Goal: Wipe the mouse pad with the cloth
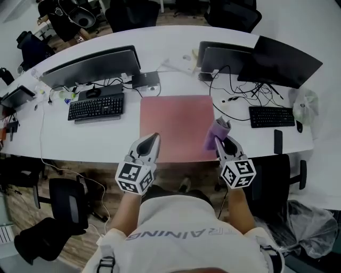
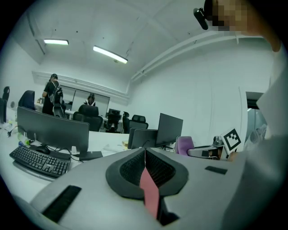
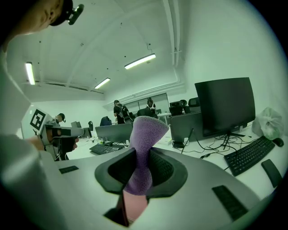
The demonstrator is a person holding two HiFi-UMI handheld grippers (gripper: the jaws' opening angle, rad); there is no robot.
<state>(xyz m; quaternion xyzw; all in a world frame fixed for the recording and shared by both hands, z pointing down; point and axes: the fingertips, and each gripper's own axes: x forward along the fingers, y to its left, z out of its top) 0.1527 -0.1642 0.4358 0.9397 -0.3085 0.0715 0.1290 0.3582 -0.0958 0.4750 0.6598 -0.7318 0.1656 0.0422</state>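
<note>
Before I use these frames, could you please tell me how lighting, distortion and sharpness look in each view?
Head view: even light, no glare on the mouse pad, desk edges bowed by the wide lens. Left gripper view: strong fisheye, black corners, bright ceiling lights, a mosaic patch top right. Right gripper view: same fisheye, greenish cast, the cloth sharp.

- Shirt (image 1: 176,233): white capitals "RAINING", seen upside down in the head view.
- Cubes on the left gripper (image 1: 154,139) and right gripper (image 1: 218,139): black-and-white square code markers, no letters.
</note>
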